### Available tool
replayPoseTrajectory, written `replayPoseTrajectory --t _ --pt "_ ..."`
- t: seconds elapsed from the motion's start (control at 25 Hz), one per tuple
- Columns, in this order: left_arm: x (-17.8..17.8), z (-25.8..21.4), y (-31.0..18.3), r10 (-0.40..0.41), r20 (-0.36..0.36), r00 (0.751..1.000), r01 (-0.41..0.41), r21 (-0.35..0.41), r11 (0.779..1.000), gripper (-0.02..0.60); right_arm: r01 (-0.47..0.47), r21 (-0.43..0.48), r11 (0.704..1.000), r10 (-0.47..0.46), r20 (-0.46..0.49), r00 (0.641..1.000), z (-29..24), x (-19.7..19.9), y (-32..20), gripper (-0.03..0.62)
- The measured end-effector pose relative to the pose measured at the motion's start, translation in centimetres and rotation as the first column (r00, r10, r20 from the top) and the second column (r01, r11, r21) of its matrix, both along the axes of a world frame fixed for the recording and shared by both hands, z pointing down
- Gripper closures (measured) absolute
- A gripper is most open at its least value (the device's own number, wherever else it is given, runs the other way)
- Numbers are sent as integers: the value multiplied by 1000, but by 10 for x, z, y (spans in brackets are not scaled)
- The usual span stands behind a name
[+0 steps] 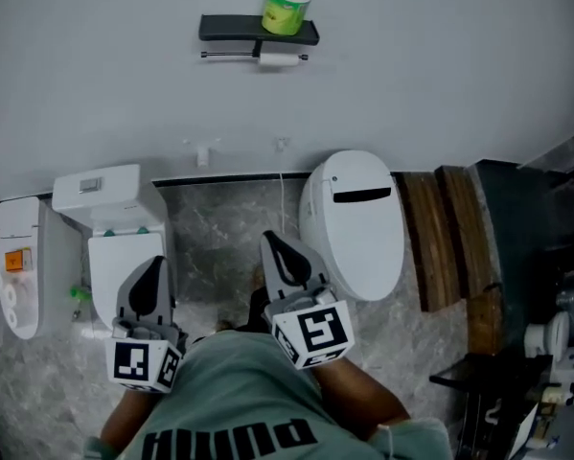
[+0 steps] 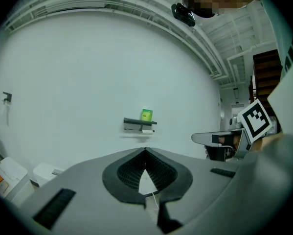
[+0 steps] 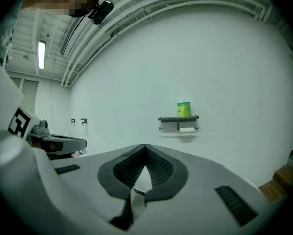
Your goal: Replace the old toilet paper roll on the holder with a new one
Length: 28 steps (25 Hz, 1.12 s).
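A black wall holder (image 1: 258,31) hangs high on the pale wall, well ahead of both grippers. A new roll in green wrapping (image 1: 285,10) stands on its shelf. Below the shelf, a thin white old roll (image 1: 278,58) sits on the bar. The same holder (image 2: 140,124) (image 3: 178,118) appears small and distant in both gripper views. My left gripper (image 1: 150,276) is held low at the lower left, shut and empty. My right gripper (image 1: 280,247) is beside it toward the centre, also shut with nothing in it.
A white toilet (image 1: 355,223) with its lid down stands below right of the holder. A second white toilet with a cistern (image 1: 109,218) is at the left, a white unit (image 1: 18,262) beyond it. Wooden boards (image 1: 449,238) and dark equipment (image 1: 545,305) line the right side.
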State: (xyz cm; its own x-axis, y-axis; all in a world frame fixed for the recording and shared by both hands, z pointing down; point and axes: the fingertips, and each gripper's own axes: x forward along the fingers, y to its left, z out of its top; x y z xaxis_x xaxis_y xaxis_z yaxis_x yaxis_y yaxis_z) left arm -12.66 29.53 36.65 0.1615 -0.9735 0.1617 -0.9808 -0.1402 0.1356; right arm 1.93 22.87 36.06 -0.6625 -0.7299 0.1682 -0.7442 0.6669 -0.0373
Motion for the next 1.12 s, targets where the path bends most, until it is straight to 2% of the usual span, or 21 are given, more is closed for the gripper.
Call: replayPoseTrajectory --t 0.2,0.52,0.76,0.96,1.12 --pt "1 -4 -45 -45 18 999 45 -7 999 589 49 -16 999 -48 22 999 4 -4 -46 601" --pt "31 -12 -126 -82 45 996 83 -13 996 589 95 -10 995 -94 87 992 -5 16 -124 601" --pt "65 -17 -176 -54 99 994 57 -24 998 589 118 -3 993 -116 149 982 -9 36 -167 602" --pt "87 -19 -211 -32 122 992 36 -32 999 589 103 -31 994 -96 184 978 -5 54 -200 600" --pt "92 -8 -228 -19 128 992 27 -67 997 589 87 -51 995 -75 203 976 2 61 -221 601"
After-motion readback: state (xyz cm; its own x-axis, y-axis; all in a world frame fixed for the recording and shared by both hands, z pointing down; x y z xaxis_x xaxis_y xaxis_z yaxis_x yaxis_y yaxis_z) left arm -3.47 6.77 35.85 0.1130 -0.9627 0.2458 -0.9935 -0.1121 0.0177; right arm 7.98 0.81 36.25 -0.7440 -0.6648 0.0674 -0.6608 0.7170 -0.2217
